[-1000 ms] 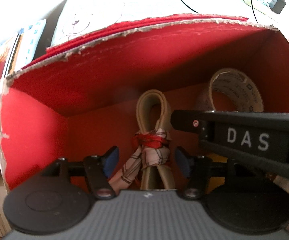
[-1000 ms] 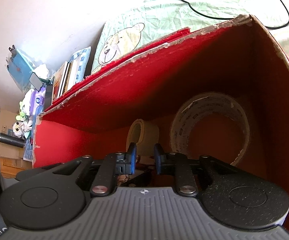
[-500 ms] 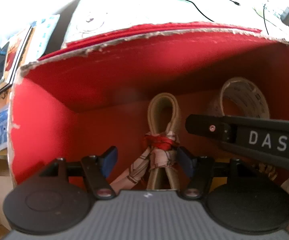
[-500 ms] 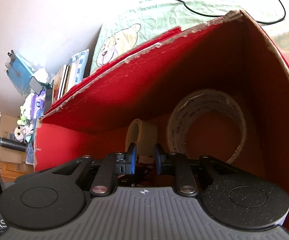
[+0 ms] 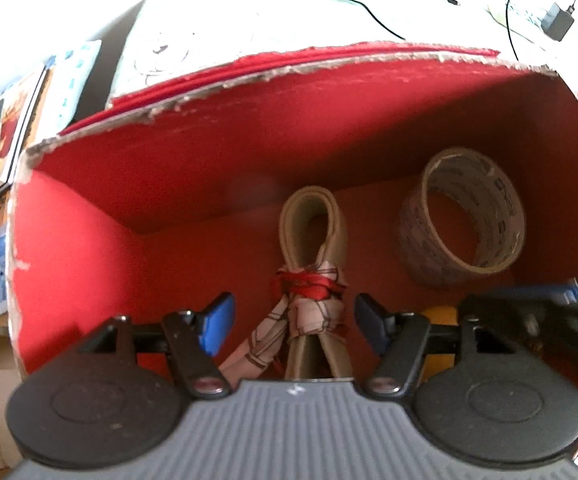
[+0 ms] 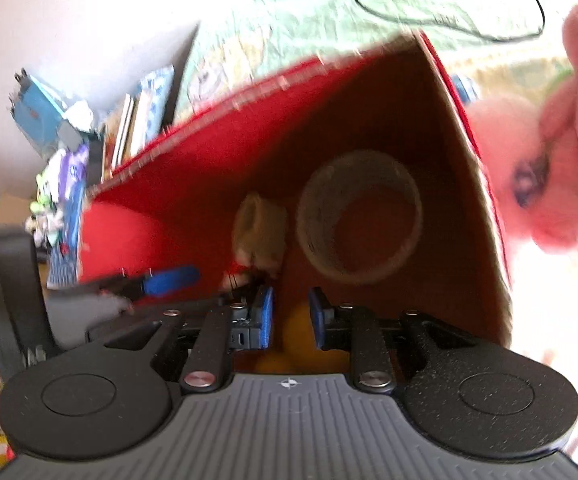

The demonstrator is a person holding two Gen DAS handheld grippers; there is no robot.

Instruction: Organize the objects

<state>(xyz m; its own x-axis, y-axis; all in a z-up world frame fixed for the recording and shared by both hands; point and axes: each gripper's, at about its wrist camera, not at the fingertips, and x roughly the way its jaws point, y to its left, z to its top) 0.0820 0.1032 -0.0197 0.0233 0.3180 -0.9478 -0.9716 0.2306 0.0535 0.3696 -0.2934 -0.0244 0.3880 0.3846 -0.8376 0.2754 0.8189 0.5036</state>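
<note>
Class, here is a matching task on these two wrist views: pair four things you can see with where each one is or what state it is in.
Things:
1. tape roll
2. tan strap
3. charger
4. left gripper

Descriptions:
A. on the pale sheet beyond the red box
B. jaws spread wide, holding nothing
C. inside the box, on its right side
D. looped, tied with cloth and red string, mid-box

Pairs: 1-C, 2-D, 3-A, 4-B
</note>
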